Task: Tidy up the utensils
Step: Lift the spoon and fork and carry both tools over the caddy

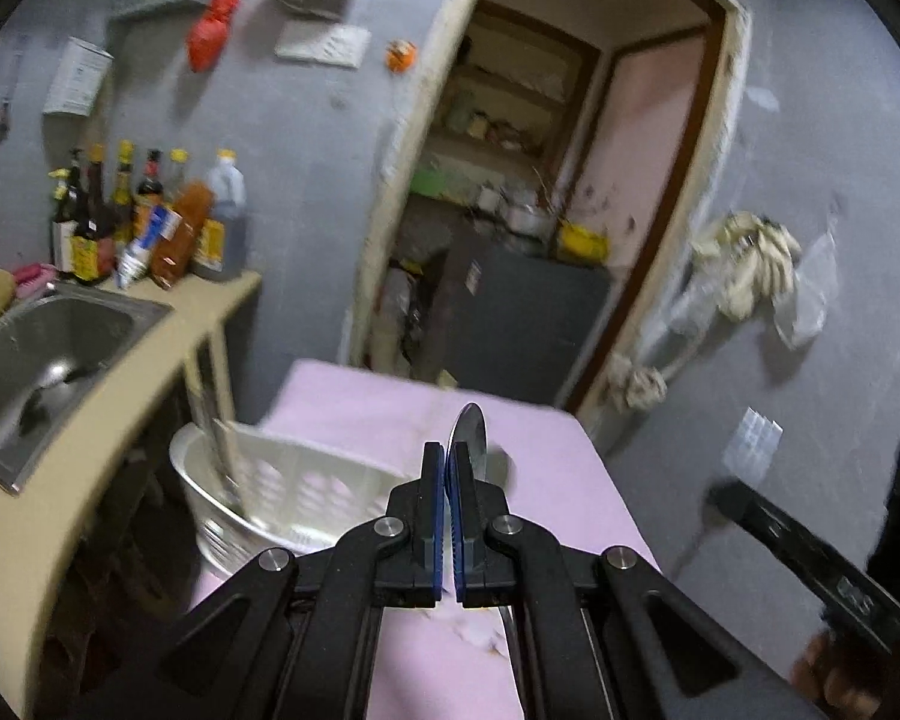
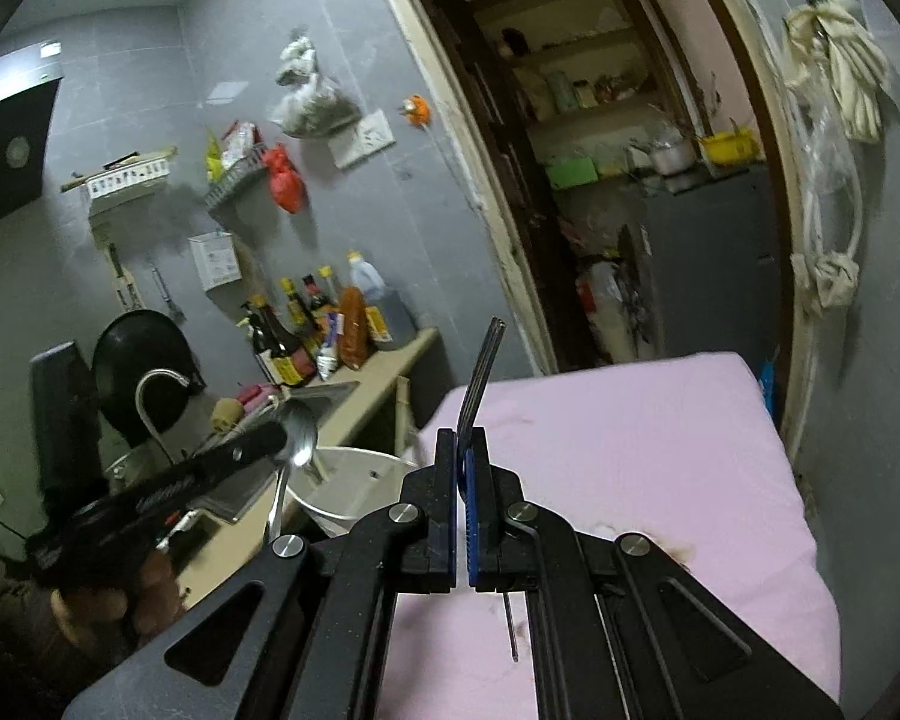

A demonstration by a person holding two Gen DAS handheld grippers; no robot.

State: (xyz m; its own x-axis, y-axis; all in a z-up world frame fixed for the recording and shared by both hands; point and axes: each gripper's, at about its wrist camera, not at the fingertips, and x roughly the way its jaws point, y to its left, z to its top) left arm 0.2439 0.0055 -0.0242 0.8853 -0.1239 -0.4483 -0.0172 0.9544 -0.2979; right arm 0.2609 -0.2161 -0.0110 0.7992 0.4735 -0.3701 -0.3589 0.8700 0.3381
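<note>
My left gripper (image 1: 448, 450) is shut on a metal spoon (image 1: 471, 435), whose bowl sticks up past the fingertips above the pink table (image 1: 354, 402). The same gripper (image 2: 282, 435) and spoon (image 2: 297, 441) show in the right wrist view, held over a white basket (image 2: 354, 492). My right gripper (image 2: 462, 435) is shut on a metal fork (image 2: 480, 375), tines pointing up. The white slotted basket (image 1: 282, 486) stands at the table's left edge. A utensil handle (image 1: 225, 456) leans inside it.
A steel sink (image 1: 48, 342) in a beige counter (image 1: 150, 372) lies left of the table. Sauce bottles (image 1: 150, 222) stand at the counter's far end. An open doorway (image 1: 540, 210) is behind the table. The right gripper's body (image 1: 810, 546) shows at the lower right.
</note>
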